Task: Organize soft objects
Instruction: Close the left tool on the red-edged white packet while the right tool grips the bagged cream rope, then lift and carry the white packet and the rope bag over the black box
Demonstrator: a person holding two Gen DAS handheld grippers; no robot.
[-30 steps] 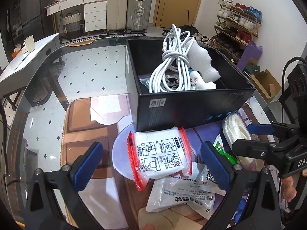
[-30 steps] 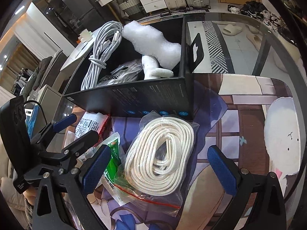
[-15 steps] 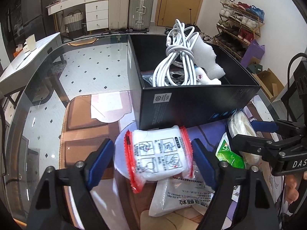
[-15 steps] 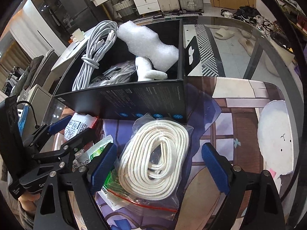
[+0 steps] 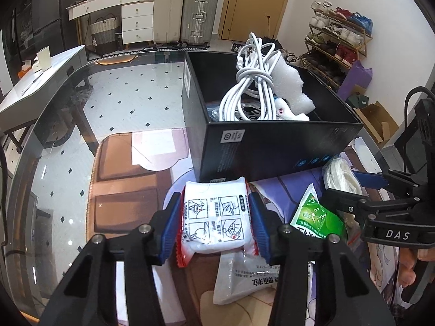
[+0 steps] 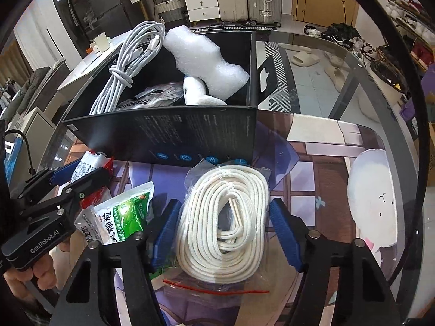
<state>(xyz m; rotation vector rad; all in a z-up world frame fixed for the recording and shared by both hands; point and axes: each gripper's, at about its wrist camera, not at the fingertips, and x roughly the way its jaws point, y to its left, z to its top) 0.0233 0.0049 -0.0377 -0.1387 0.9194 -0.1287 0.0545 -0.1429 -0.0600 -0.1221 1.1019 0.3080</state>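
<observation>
My left gripper [image 5: 214, 231] is shut on a white packet with red edges [image 5: 216, 221], its blue pads pressing both sides, just in front of the black box [image 5: 272, 146]. My right gripper [image 6: 225, 233] straddles a bagged coil of white rope [image 6: 225, 225]; its pads sit at the bag's sides, and I cannot tell whether they press it. The box holds a white cable bundle [image 5: 252, 81], white foam [image 6: 206, 62] and a small plush toy [image 6: 198, 92]. A green-and-white packet [image 6: 122, 217] lies between the two grippers.
Another white packet [image 5: 244, 279] lies under the left gripper. Everything rests on a printed mat [image 6: 326, 168] on a glass table [image 5: 68, 135]. The box wall stands close ahead of both grippers. Suitcases, drawers and a shoe rack stand beyond the table.
The left jaws have closed from wide open onto the red-edged packet. The right jaws have narrowed around the rope bag and the gripper has moved forward over it.
</observation>
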